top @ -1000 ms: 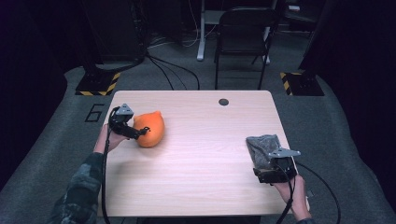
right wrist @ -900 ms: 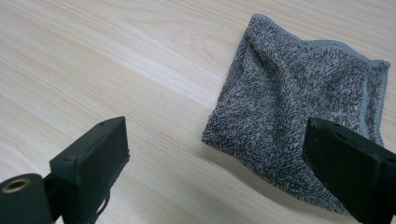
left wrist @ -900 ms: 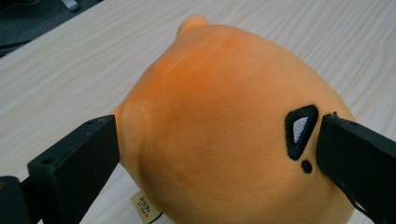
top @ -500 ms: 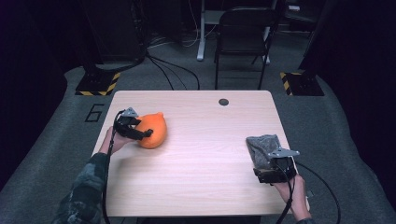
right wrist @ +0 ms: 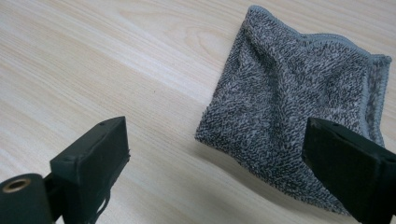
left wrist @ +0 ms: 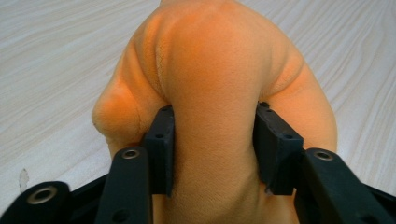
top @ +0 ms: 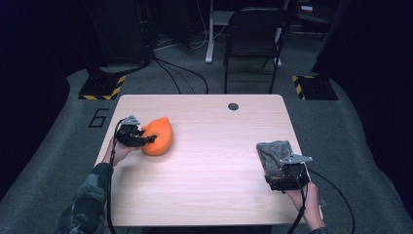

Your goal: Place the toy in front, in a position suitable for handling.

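Note:
An orange soft plush thing [top: 160, 135] [left wrist: 215, 65] lies on the left part of the wooden table [top: 214, 195]. My left gripper [top: 147, 140] [left wrist: 212, 121] has just been closing its jaws on the plush; the pads dent its sides, so it is shut on it. A folded grey towel [top: 272, 148] [right wrist: 299, 93] lies near the table's right edge. Just behind the towel, my right gripper [top: 278, 165] [right wrist: 217, 133] stands open with its jaws wide apart, and the towel's near corner lies ahead between them, untouched.
A small dark round grommet [top: 233, 106] sits in the tabletop near the far edge. A black folding chair [top: 253, 29] stands on the floor beyond the table, with cables beside it. Bare wood lies between the two hands.
My left gripper slid a little right onto the orange plush and its jaws closed in, pinching it. The right hand and the towel have not moved.

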The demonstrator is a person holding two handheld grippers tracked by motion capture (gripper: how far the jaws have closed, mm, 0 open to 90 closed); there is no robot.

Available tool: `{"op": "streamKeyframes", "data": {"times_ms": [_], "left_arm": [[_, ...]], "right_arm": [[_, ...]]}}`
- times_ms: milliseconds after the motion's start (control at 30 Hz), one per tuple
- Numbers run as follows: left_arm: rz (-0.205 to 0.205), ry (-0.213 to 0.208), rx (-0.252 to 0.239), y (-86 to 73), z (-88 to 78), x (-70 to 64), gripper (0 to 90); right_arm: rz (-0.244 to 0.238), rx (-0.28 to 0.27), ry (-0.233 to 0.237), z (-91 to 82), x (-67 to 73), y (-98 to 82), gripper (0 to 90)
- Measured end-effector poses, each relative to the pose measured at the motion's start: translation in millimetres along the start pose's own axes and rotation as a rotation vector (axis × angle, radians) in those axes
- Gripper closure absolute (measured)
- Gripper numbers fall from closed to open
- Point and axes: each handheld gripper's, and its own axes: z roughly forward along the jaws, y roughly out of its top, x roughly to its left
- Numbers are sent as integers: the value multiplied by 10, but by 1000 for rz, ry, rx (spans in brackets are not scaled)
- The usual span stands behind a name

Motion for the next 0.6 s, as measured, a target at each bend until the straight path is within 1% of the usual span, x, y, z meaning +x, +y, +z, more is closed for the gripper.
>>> {"op": "streamKeyframes", "data": {"times_ms": [33, 67, 100, 167, 233, 267, 300, 367, 400, 433, 467, 500, 533, 567, 600], "left_arm": [[1, 5, -3, 2, 4, -9, 571], [4, 18, 2, 10, 2, -24, 584], [11, 23, 12, 19, -3, -34, 605], [36, 45, 15, 25, -7, -72, 614], [37, 49, -3, 1, -5, -84, 624], [29, 51, -17, -18, -8, -83, 626], [26, 48, -22, -32, -14, -81, 627], [6, 50, -50, -58, -24, -80, 632], [19, 50, -41, -57, -43, -81, 635], [19, 55, -49, -56, -49, -86, 639], [33, 65, -51, -52, -63, -102, 646], [47, 90, -65, -57, -69, -122, 652], [66, 113, -74, -69, -70, -152, 663], [71, 117, -79, -79, -71, -165, 668], [63, 116, -88, -91, -72, -170, 669]], "right_arm": [[-1, -2, 0, 0, -4, -3, 68], [0, 1, -7, -3, -3, -5, 70], [1, 4, -15, -7, -2, -6, 71], [10, -1, -24, -6, 7, -7, 71], [2, 8, -22, -8, 9, -7, 71], [11, 6, -18, -5, 10, -7, 71], [0, 8, -22, 2, 0, -8, 71], [15, 16, -21, 4, 3, -9, 71], [15, 15, -23, 9, 2, -11, 71], [17, 13, -29, 16, 1, -12, 71], [11, 16, -23, 15, -6, -14, 72], [10, 17, -31, 25, -5, -15, 72], [6, 19, -28, 26, -6, -16, 74], [7, 22, -29, 32, -6, -16, 75], [4, 24, -29, 34, -10, -18, 75]]}}
